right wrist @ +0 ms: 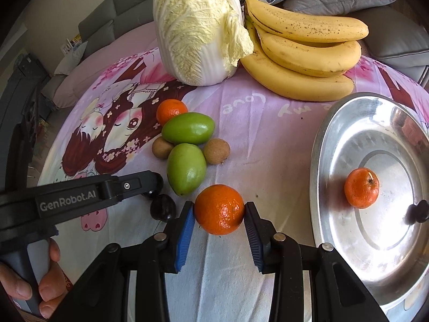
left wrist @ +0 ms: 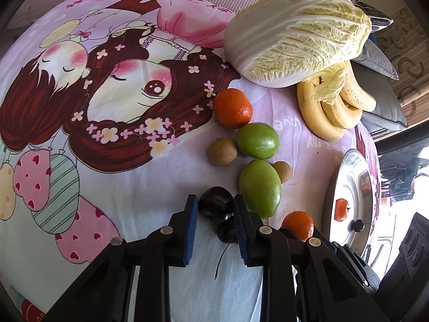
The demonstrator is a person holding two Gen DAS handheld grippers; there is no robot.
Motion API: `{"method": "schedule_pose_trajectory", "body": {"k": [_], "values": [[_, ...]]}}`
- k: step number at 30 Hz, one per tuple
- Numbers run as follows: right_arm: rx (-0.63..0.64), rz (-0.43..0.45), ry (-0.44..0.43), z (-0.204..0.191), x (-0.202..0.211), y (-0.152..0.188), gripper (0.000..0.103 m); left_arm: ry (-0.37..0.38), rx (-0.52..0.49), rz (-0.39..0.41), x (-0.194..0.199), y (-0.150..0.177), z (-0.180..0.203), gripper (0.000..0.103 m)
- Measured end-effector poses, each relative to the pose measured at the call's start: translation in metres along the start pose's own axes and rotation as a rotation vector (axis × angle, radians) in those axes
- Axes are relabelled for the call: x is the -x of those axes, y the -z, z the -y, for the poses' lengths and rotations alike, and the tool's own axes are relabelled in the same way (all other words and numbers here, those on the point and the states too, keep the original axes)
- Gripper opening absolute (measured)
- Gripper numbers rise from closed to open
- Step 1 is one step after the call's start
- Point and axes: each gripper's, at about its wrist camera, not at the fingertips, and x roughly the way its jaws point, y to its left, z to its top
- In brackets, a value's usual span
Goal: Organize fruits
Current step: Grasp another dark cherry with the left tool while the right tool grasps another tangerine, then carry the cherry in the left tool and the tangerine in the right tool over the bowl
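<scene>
Orange mandarin [right wrist: 219,209] sat between the right gripper [right wrist: 219,216] pads, both touching it, apparently pinched on the cloth. The steel plate [right wrist: 335,139] (one mandarin already inside) lay to its right, nearer that hand. The left gripper [left wrist: 215,212] closely bracketed a dark plum [left wrist: 215,205].

obstacle: green fruits [right wrist: 187,150] crowd cherries [right wrist: 162,207] | free: cloth [right wrist: 270,145] toward plate [right wrist: 321,139], seemingly
</scene>
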Motion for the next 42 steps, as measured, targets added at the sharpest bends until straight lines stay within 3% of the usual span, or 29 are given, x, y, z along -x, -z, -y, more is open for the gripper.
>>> {"method": "schedule_pose_trajectory", "body": {"k": [6, 14, 19, 28, 42], "values": [[-0.02, 0.01, 0.002, 0.006, 0.007, 0.003, 0.04, -0.024, -0.019, 0.059, 0.021, -0.001, 0.008, 0.028], [-0.046, -0.01, 0.039, 0.013, 0.016, 0.009, 0.04, -0.006, 0.011, 0.055, 0.022, -0.002, -0.004, 0.028], [-0.035, 0.008, 0.017, 0.009, 0.024, 0.007, 0.04, -0.02, 0.033, 0.058, 0.032, -0.003, -0.021, 0.028], [-0.043, 0.003, 0.025, 0.012, 0.027, 0.011, 0.04, -0.041, 0.004, 0.018, 0.019, 0.001, -0.014, 0.028], [-0.048, 0.009, 0.018, 0.012, 0.031, 0.013, 0.04, -0.049, 0.009, 0.033, 0.022, 0.002, -0.017, 0.028]]}}
